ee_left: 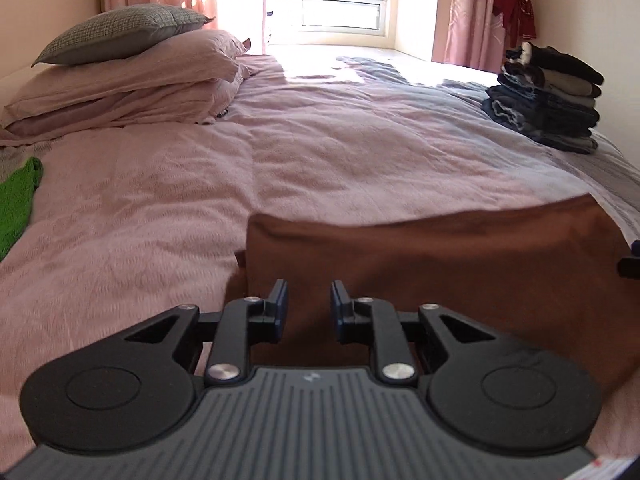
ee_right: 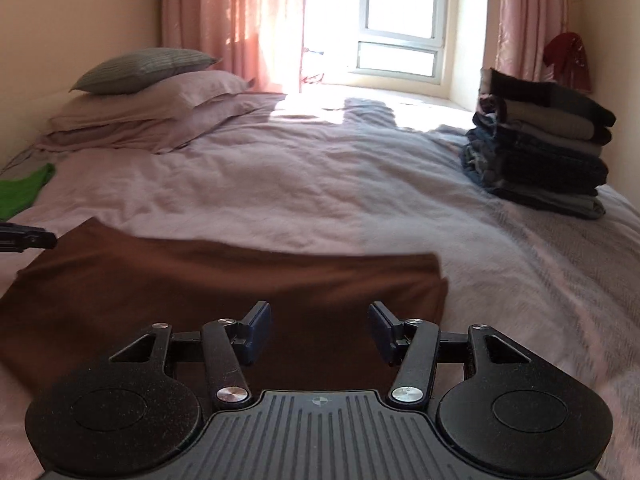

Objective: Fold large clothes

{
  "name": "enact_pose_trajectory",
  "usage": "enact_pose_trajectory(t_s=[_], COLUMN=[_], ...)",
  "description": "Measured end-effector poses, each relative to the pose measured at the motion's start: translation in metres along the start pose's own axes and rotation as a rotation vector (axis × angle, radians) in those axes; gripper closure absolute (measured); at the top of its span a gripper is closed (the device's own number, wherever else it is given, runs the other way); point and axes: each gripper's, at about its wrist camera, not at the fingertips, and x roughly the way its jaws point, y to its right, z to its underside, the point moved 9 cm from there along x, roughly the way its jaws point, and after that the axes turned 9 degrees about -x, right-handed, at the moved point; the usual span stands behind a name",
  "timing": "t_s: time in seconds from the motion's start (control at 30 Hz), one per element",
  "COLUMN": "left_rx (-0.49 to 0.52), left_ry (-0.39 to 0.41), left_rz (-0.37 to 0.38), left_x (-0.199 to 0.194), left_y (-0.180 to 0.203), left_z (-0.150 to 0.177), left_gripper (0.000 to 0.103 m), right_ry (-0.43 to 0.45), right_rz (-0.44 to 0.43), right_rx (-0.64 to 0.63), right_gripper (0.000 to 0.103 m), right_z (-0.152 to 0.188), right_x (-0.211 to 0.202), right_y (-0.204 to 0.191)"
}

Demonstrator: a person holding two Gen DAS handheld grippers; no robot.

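Brown garment (ee_left: 440,272) lay folded to a flat rectangle on the bed (ee_left: 200,200), just ahead of both tongs; I judged this piece nearly done.

Left gripper (ee_left: 309,308): jaws narrow, gap showing, nothing held. Right gripper (ee_right: 320,332): jaws wide, empty.

Beyond, to the right: stack of folded clothes (ee_right: 540,148). Far left: green cloth (ee_left: 16,204), probably awaiting folding.
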Motion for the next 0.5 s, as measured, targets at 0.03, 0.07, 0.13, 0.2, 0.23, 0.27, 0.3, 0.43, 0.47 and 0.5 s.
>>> enact_pose_trajectory(t_s=[0.03, 0.07, 0.13, 0.2, 0.23, 0.27, 0.3, 0.43, 0.47, 0.5], left_rx=[-0.004, -0.008, -0.019, -0.030, -0.027, -0.029, -0.035, -0.046, -0.043, -0.040], left_ry=[-0.025, -0.056, -0.101, -0.090, -0.097, -0.104, -0.113, -0.137, -0.139, -0.143], left_rz=[0.005, -0.008, -0.049, -0.076, -0.090, -0.102, -0.110, -0.131, -0.126, -0.120], left_x=[-0.005, -0.008, -0.014, -0.031, -0.039, -0.047, -0.055, -0.084, -0.092, -0.098], left_y=[0.003, 0.004, 0.001, 0.001, 0.003, 0.004, 0.005, 0.018, 0.024, 0.030], left_z=[0.014, 0.031, 0.059, 0.073, 0.076, 0.078, 0.079, 0.079, 0.079, 0.079], left_gripper=[0.083, 0.083, 0.082, 0.082, 0.081, 0.081, 0.077, 0.062, 0.060, 0.055], right_ry=[-0.029, -0.068, -0.149, -0.158, -0.173, -0.188, -0.196, -0.158, -0.144, -0.136], right_rz=[-0.007, 0.005, 0.047, 0.061, 0.066, 0.065, 0.069, 0.082, 0.077, 0.068], right_rx=[-0.018, -0.041, -0.040, 0.001, 0.017, 0.029, 0.036, 0.076, 0.090, 0.098], right_gripper=[0.052, 0.052, 0.052, 0.052, 0.052, 0.052, 0.052, 0.052, 0.051, 0.051], right_z=[0.012, 0.028, 0.059, 0.074, 0.077, 0.078, 0.078, 0.064, 0.060, 0.058], right_x=[-0.003, -0.003, -0.004, -0.017, -0.024, -0.031, -0.037, -0.071, -0.081, -0.087], right_y=[-0.010, -0.018, -0.023, -0.020, -0.019, -0.018, -0.019, -0.025, -0.029, -0.032])
